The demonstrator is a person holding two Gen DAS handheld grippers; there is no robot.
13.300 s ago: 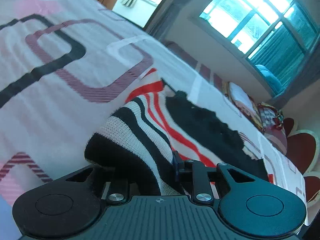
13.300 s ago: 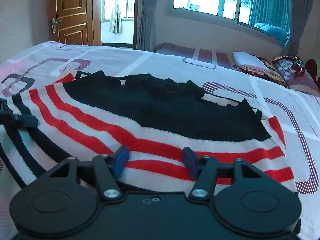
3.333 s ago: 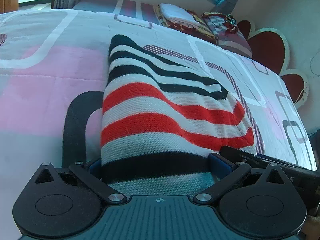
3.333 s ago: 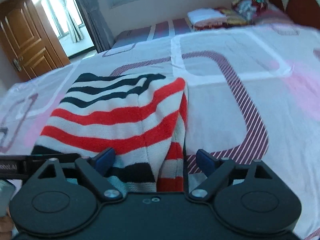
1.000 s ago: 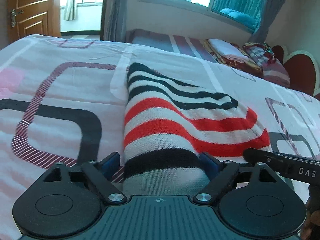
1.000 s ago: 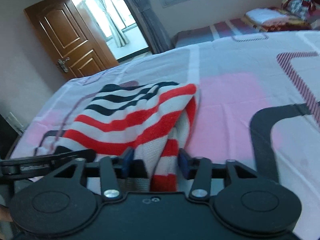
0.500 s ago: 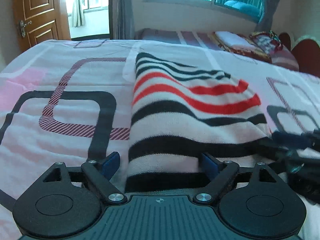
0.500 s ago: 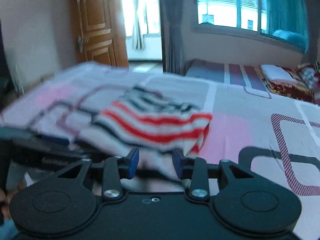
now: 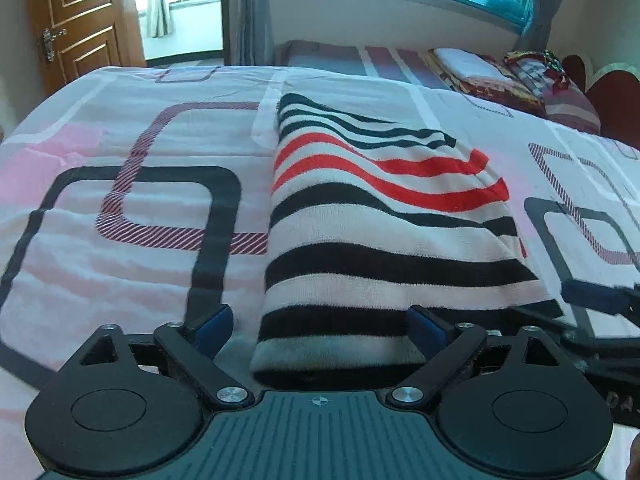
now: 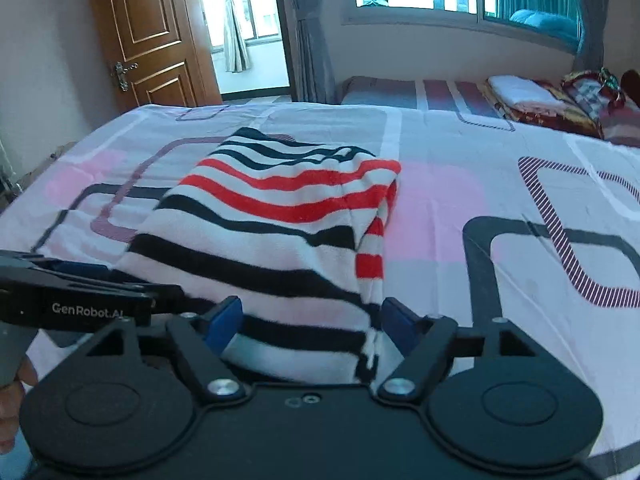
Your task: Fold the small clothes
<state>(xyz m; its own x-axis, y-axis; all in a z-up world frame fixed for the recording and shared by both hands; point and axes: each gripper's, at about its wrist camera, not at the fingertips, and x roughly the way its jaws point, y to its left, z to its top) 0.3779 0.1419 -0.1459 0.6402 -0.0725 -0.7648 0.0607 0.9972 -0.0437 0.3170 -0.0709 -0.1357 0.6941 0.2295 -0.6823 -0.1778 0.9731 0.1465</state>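
Note:
A folded knit garment with black, white and red stripes [image 9: 380,216] lies flat on the bed; it also shows in the right wrist view [image 10: 280,216]. My left gripper [image 9: 320,328] is open at the garment's near left corner, its near edge between the blue pads, not gripped. My right gripper [image 10: 312,320] is open at the near right corner, the edge lying loose between its pads. The left gripper shows at the left of the right wrist view [image 10: 76,292].
The bedspread [image 9: 120,208] is pink and white with dark square outlines. Folded bedding and pillows [image 10: 540,104] lie at the far right by a heart-shaped headboard [image 9: 612,100]. A wooden door [image 10: 148,36] and windows stand beyond the bed.
The garment has been laid down flat on the bed. My right gripper has opened wider and steadied. Both grippers sit a little back from the near edge.

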